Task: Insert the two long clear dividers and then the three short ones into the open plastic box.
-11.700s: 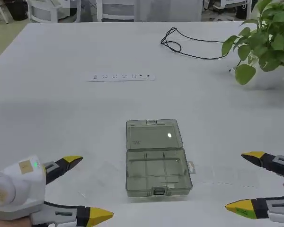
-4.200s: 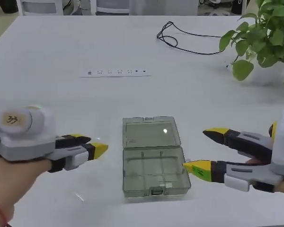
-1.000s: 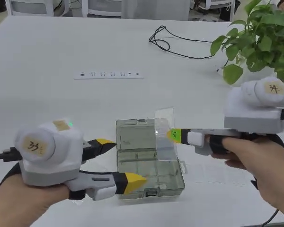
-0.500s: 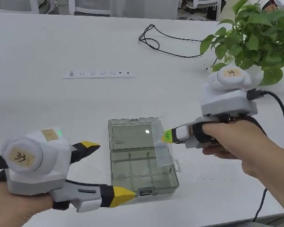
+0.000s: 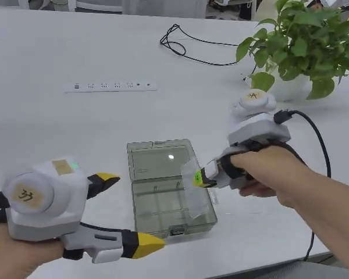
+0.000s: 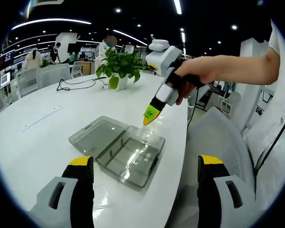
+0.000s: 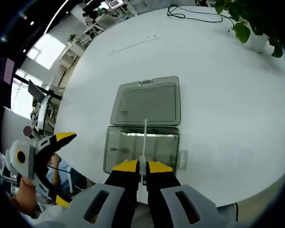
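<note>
The open smoky plastic box (image 5: 170, 204) lies on the white table with its lid (image 5: 159, 161) folded flat behind the tray. My right gripper (image 5: 199, 178) is shut on a clear divider (image 7: 145, 141), held edge-on and upright over the tray's middle (image 7: 128, 149). From the left gripper view, the right gripper (image 6: 149, 116) points down at the tray's far side (image 6: 133, 152). My left gripper (image 5: 127, 210) hovers open at the box's left front, holding nothing. Another clear divider (image 6: 100, 195) lies flat on the table near the left gripper.
A white power strip (image 5: 110, 86) lies behind the box. A black cable (image 5: 186, 46) and a potted plant (image 5: 296, 40) stand at the back right. The table's near edge (image 5: 262, 258) runs close to the box, with a chair (image 6: 213, 137) beyond it.
My right gripper took a clear divider from the table right of the box, lifted it upright, and lowered it over the tray. The left gripper stays open on the left.
</note>
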Tool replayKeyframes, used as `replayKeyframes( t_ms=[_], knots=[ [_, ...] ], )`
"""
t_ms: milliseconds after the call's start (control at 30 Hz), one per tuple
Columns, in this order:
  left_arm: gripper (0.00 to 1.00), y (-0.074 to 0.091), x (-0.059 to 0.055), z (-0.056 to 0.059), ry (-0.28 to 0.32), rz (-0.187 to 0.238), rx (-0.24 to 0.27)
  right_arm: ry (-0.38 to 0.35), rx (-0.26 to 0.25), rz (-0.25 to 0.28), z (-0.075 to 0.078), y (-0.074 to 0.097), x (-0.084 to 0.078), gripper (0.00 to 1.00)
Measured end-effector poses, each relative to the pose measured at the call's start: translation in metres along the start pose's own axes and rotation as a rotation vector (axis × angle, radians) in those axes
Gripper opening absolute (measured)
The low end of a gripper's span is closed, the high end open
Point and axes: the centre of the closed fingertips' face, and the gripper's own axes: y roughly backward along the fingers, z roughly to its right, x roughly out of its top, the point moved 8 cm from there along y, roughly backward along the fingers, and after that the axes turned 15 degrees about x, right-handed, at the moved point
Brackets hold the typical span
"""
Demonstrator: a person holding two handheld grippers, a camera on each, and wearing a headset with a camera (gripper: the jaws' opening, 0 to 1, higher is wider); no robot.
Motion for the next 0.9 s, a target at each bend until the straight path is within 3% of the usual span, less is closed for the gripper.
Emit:
replayKeyframes(
  t_ms=[267, 900],
  knots=[
    [0.92, 0.001, -0.001, -0.004, 0.010, 0.010, 0.002, -0.051, -0.009, -0.019, 0.006, -0.008, -0.002, 0.07],
    [0.92, -0.003, -0.002, -0.002, 0.038, 0.013, -0.010, -0.059, -0.037, -0.025, 0.012, -0.018, -0.002, 0.06]
  ],
)
